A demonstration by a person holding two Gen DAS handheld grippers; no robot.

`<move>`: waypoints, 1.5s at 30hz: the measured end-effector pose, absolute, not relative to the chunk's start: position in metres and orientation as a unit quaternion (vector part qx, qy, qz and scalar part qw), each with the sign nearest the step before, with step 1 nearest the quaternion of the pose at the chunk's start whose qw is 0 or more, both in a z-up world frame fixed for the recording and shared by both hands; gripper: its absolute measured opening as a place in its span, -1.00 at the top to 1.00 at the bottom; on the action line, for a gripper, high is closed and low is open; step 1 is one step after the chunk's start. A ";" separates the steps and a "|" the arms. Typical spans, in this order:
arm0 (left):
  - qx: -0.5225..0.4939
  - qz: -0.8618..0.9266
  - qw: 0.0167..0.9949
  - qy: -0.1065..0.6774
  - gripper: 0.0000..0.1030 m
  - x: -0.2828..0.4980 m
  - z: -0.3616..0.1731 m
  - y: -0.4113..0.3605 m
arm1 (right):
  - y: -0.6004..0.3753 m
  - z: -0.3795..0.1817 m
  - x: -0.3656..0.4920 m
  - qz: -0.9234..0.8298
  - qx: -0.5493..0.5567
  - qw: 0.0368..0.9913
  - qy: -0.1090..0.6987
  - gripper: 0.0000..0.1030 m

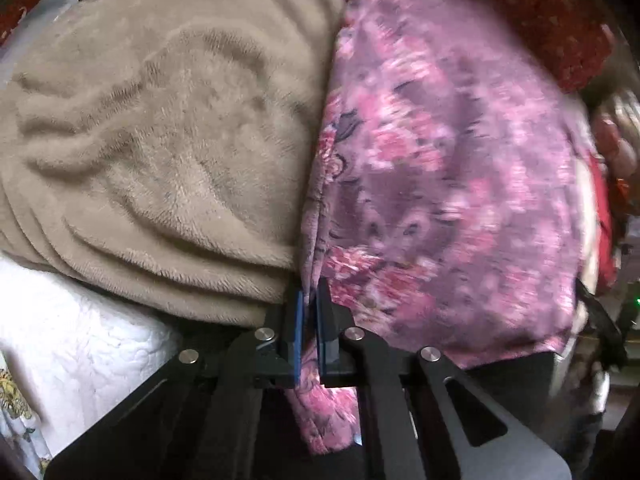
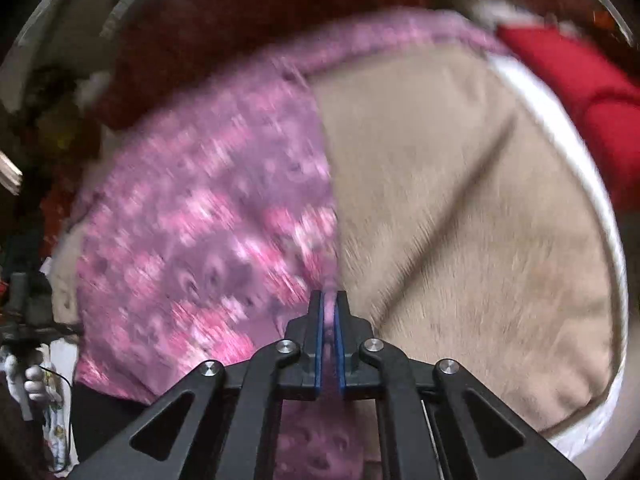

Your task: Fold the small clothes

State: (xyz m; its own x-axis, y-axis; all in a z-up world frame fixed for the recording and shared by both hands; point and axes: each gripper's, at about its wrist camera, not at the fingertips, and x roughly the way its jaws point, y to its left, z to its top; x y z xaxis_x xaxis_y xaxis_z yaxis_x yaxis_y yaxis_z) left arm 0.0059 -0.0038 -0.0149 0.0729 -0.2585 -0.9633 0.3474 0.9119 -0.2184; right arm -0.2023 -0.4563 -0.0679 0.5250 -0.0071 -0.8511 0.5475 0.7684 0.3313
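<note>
Across both wrist views, the biggest thing is a tan fleece blanket (image 1: pixel 160 160), plush and rumpled into soft ridges, spread over a white quilted cover (image 1: pixel 80 352) that shows along its lower edge on the left view and as a pale rim (image 2: pixel 560 152) on the right view. Lying against the blanket, and partly over it, is the pink and purple flowered garment (image 1: pixel 440 184), the small piece of clothing being folded; its edge runs in a line down the middle of each picture, with the blanket to one side and the print to the other (image 2: pixel 208 216). Behind it sits a dark red patterned cloth (image 1: pixel 560 20), and on the right view a bright red cloth (image 2: pixel 580 92) lies beyond the white rim. Much of the right view is smeared by blur, so the print's details cannot be made out there. Smaller still, the left gripper (image 1: pixel 310 304) has its two blue-lined fingers drawn close together on the garment's edge, a fold of flowered cloth caught between them and hanging down below the black linkage. The right gripper (image 2: pixel 330 300) is likewise pressed nearly together, pinching a thin strip of the same garment right at the seam where print meets blanket. At the right view's left margin, a gloved hand (image 2: pixel 32 380) grips a dark handle.
</note>
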 end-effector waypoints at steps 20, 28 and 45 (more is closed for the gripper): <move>0.137 -0.248 0.769 0.573 -0.07 0.013 -0.008 -0.115 | -0.545 -0.012 -0.207 -0.182 0.371 0.852 0.321 0.10; 0.102 -0.259 0.754 0.595 -0.07 0.034 -0.003 -0.130 | -0.739 -0.064 -0.251 -0.315 0.587 0.723 0.185 -0.02; 0.099 -0.269 0.741 0.607 -0.08 0.077 -0.005 -0.221 | -0.830 -0.160 -0.207 -0.280 0.732 0.621 0.037 0.85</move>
